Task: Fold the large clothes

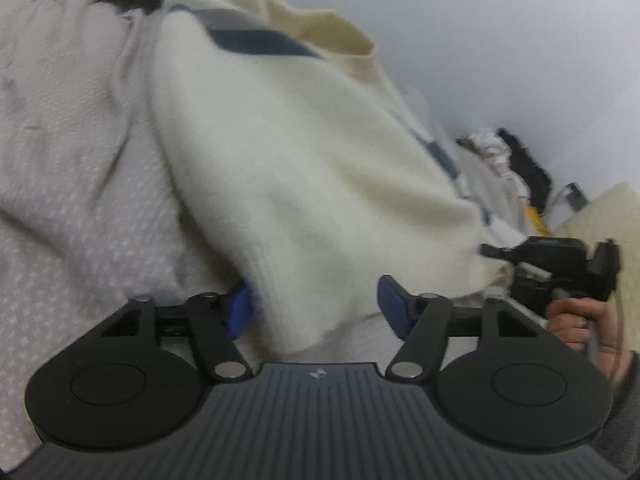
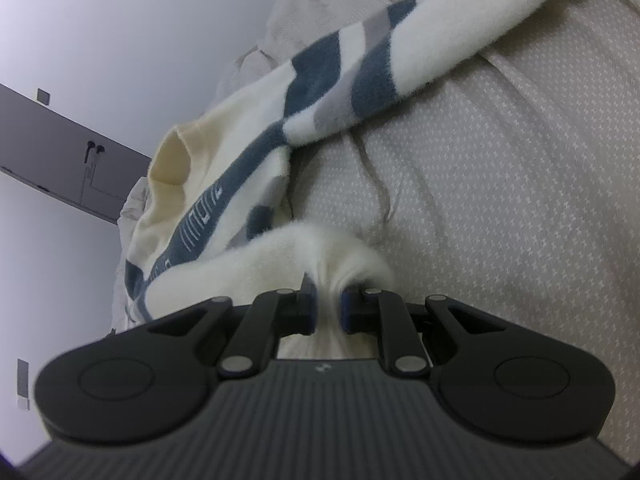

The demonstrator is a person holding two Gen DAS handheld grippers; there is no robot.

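Your right gripper [image 2: 328,308] clamped on cream sweater [image 1: 312,184] hem; left gripper [image 1: 316,308] jaws apart, fabric between, not pinched.

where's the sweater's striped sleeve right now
In the right wrist view, the striped sleeve stretches across the patterned bedspread toward the upper right, beyond the right gripper.

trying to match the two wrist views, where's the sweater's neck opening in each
Left wrist: the neck opening sits at upper centre, at the far end of the cream sweater.
Right wrist: the neck opening is at centre left, beside the blue band with lettering.
Shared landmark: the blue stripe just by the neck, over the patterned bedspread.
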